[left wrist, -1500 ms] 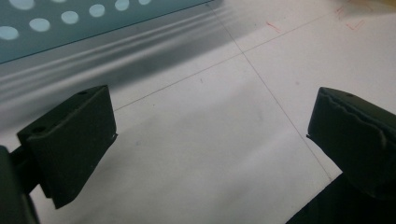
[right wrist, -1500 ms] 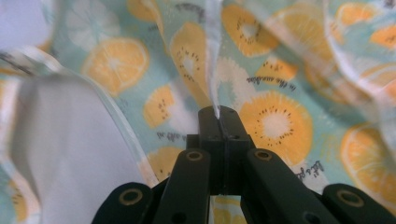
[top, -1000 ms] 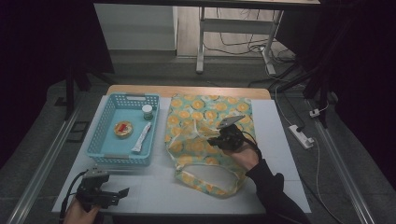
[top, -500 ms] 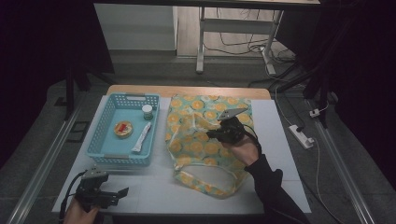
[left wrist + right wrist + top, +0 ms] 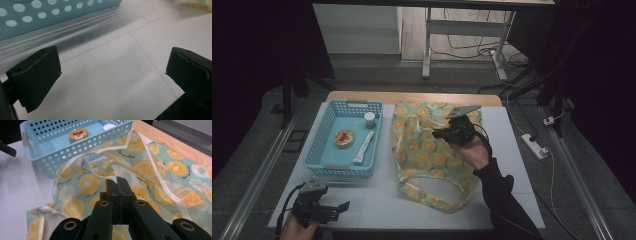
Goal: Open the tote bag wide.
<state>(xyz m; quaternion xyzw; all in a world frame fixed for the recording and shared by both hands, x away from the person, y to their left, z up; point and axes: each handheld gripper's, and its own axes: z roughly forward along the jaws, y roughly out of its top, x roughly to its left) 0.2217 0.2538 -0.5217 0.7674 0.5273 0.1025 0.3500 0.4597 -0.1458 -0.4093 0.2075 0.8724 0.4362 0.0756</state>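
The fruit-print bag [image 5: 140, 170] is being pinched at its rim by the right gripper [image 5: 117, 181], fingers fully closed, and an upward lift to open its mouth is being called for next, while the left gripper [image 5: 112, 75] is being held wide open and empty near the counter's front-left corner.

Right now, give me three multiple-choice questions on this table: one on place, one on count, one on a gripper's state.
1. Where is the basket relative to the bag?
A. left of it
B. right of it
C. on top of it

2. How many things lie in the basket?
A. one
B. three
C. five

3. The right gripper is:
A. wide open
B. shut on the bag
C. shut on the basket

Answers: 1 A, the high view shows them side by side. 2 B, a round tin, a small jar and a tube. 3 B, its jaws pinch the fabric's edge.
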